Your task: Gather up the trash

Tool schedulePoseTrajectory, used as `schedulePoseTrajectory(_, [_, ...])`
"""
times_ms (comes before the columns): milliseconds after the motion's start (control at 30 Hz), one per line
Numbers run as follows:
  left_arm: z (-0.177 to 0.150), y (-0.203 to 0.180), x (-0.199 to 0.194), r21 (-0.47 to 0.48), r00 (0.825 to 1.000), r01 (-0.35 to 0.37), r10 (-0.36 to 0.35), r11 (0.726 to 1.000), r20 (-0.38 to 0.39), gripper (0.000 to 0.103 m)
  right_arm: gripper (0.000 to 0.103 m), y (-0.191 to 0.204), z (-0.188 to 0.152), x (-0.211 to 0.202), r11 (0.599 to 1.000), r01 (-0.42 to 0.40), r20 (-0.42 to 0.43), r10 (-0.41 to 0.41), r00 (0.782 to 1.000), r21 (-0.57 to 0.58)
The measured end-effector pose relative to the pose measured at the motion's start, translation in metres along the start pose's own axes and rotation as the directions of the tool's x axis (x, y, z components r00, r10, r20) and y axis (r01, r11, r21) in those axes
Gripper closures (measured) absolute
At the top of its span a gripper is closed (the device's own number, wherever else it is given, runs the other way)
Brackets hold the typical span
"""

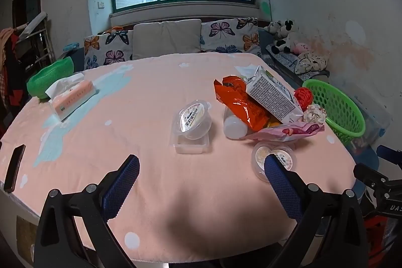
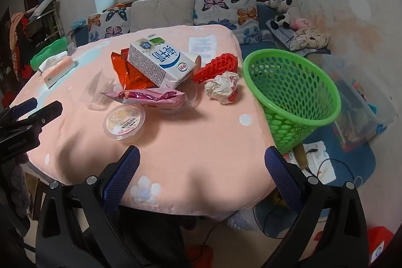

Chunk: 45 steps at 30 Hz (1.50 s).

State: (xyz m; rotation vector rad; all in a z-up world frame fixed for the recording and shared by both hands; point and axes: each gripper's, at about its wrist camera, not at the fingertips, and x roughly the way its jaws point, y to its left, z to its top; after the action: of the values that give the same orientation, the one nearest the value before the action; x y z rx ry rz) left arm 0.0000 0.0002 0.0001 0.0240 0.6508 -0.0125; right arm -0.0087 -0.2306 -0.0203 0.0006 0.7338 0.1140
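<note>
We see the trash heaped at the table's right side, the white milk carton (image 2: 160,63) leaning on the orange snack wrapper (image 2: 130,73), close to the green perforated plastic basket (image 2: 291,94) at that edge, presumably for short carries. Our left gripper (image 1: 201,176) and right gripper (image 2: 202,167) hover low over the near edge, jaws wide and empty.

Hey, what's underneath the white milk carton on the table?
The milk carton leans on an orange snack wrapper. A pink wrapper lies at its front corner, and a clear bottle pokes out below. Whatever else sits beneath is covered.
</note>
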Motion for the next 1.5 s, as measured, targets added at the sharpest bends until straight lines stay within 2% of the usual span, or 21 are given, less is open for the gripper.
schedulePoseTrajectory(1500, [-0.0011,-0.0015,-0.0002,0.013,1.000,-0.010,0.010,1.000,0.005,0.007,0.004,-0.0044,0.0024,0.0009,1.000,0.006,-0.010,-0.006,1.000,0.004])
